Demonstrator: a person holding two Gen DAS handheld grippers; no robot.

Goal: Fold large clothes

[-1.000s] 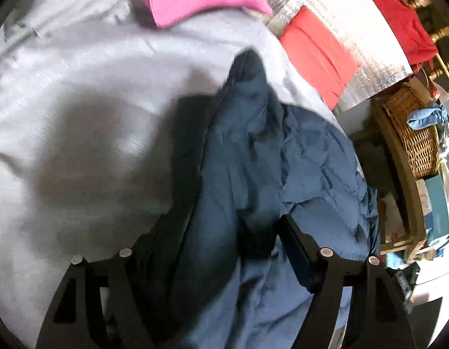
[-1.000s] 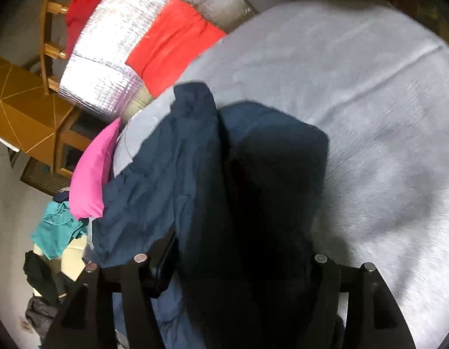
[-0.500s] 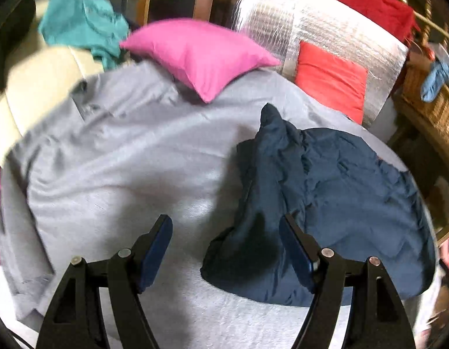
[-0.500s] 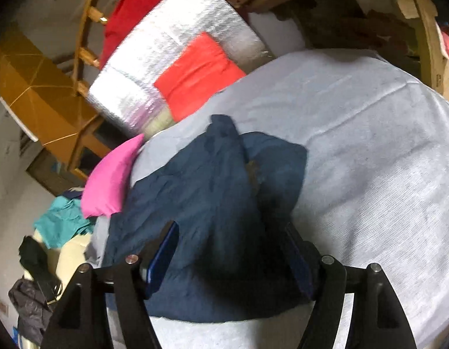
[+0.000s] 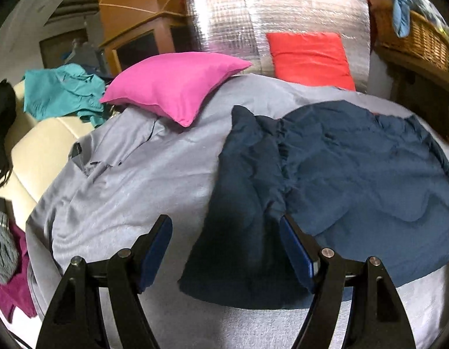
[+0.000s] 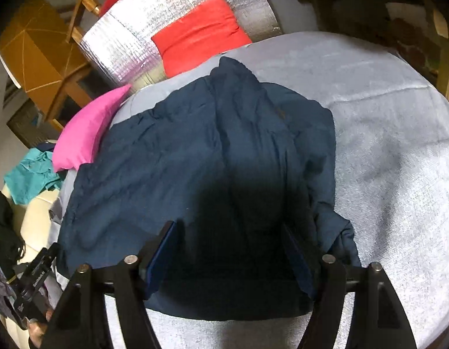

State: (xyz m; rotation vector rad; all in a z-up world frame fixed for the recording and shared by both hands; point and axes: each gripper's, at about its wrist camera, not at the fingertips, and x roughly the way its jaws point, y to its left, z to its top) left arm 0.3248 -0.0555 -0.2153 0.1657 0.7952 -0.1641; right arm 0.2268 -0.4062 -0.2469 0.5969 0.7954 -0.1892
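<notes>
My left gripper (image 5: 224,250) jaws stand apart, empty; my right gripper (image 6: 230,256) jaws are opening above the navy garment (image 6: 213,157). The wicker basket (image 5: 413,40) holds blue cloth (image 5: 400,14).

No readable text, label, brand name or number appears in either wrist view. The only lettering in sight is a short line of small white characters on a black device (image 6: 35,279) at the lower-left edge of the right wrist view, too small and blurred to make out. A faint orange mark on the navy garment (image 6: 279,113) is equally illegible and may be an emblem rather than writing.
</notes>
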